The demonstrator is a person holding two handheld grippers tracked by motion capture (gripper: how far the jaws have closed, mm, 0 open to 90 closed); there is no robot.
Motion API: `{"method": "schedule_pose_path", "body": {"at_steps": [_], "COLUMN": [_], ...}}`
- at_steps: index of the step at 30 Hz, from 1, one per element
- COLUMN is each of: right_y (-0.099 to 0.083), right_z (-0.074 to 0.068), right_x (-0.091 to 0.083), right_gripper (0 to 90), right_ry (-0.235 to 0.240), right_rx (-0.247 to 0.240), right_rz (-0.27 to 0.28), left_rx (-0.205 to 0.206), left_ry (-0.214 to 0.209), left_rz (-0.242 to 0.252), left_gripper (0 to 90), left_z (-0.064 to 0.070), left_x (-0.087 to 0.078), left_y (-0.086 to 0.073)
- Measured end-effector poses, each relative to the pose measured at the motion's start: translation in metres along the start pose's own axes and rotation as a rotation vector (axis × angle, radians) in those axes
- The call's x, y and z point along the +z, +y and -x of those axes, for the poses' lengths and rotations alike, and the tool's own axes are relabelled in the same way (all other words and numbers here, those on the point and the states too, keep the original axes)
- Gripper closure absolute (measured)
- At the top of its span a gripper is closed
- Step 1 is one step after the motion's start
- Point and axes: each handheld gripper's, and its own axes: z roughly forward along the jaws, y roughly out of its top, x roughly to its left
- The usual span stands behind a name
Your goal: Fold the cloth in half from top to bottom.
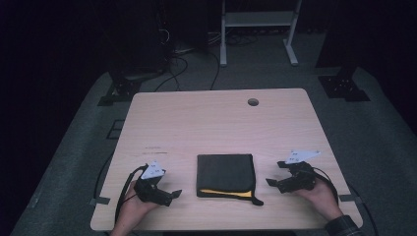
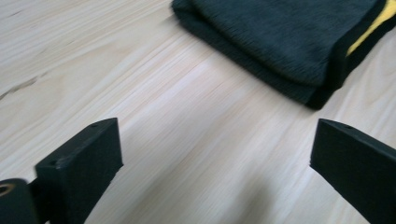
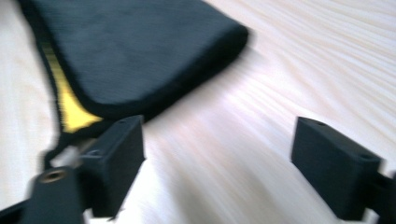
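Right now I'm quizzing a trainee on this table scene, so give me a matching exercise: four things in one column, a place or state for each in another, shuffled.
Things:
1. left gripper
2. right gripper
3. folded dark cloth
4. round hole

Places or states:
A. far part of the table, right of middle
B. open, right of the cloth
C. flat between both grippers, yellow edge showing
D. open, left of the cloth

Pairs: 1-D, 2-B, 3-C, 4-A
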Motion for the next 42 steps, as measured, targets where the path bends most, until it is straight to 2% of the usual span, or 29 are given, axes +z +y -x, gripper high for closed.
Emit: {"method": "schedule_pose_path", "body": {"at_steps": [1,2,4,9,11,14,15,17,20,25,27,31,33,34,42], "right_y": [-0.005,-0.005,-0.011,-0.02,-0.026,-0.031,-0.035,-0.038,-0.042,-0.046,-0.047,-0.049,-0.05,-0.052,-0.052], "right_z": [0.005,0.005,0.011,0.016,0.019,0.021,0.023,0.025,0.029,0.032,0.033,0.036,0.036,0.036,0.036], "right_x": [-0.005,-0.005,-0.011,-0.017,-0.019,-0.02,-0.021,-0.021,-0.02,-0.019,-0.017,-0.017,-0.016,-0.016,-0.016], "right_gripper": [13.6,13.6,13.2,9.6,7.0,6.9,4.6,1.4,1.4,1.4,1.3,1.3,1.3,1.3,1.4], "right_ry": [-0.04,-0.04,-0.09,-0.135,-0.165,-0.187,-0.207,-0.214,-0.237,-0.278,-0.291,-0.288,-0.288,-0.285,-0.284], "right_rx": [0.02,0.02,0.04,0.074,0.092,0.099,0.106,0.124,0.144,0.149,0.151,0.173,0.172,0.166,0.166], "right_rz": [0.012,0.012,0.014,0.016,0.008,-0.005,-0.01,-0.017,-0.04,-0.061,-0.068,-0.055,-0.048,-0.027,-0.026], "left_rx": [-0.002,-0.005,-0.003,-0.014,-0.01,-0.005,-0.014,-0.023,-0.022,-0.019,-0.014,-0.014,-0.014,-0.014,-0.014], "left_ry": [0.008,0.019,0.037,0.072,0.099,0.115,0.112,0.108,0.106,0.103,0.099,0.099,0.099,0.099,0.099], "left_rz": [-0.008,-0.015,-0.025,-0.026,-0.057,-0.074,-0.083,-0.084,-0.076,-0.056,-0.041,-0.04,-0.04,-0.04,-0.04], "left_gripper": [0.0,0.0,0.0,0.0,0.0,0.0,0.0,0.0,0.0,0.0,0.0,0.0,0.0,0.0,0.0], "left_z": [-0.002,-0.003,-0.006,-0.015,-0.019,-0.021,-0.023,-0.024,-0.025,-0.027,-0.028,-0.028,-0.028,-0.028,-0.028], "left_x": [-0.001,-0.002,-0.004,-0.009,-0.009,-0.007,-0.006,-0.005,-0.005,-0.005,-0.006,-0.006,-0.006,-0.006,-0.006], "left_y": [-0.002,-0.005,-0.009,-0.018,-0.023,-0.027,-0.028,-0.03,-0.031,-0.033,-0.035,-0.035,-0.035,-0.035,-0.035]}}
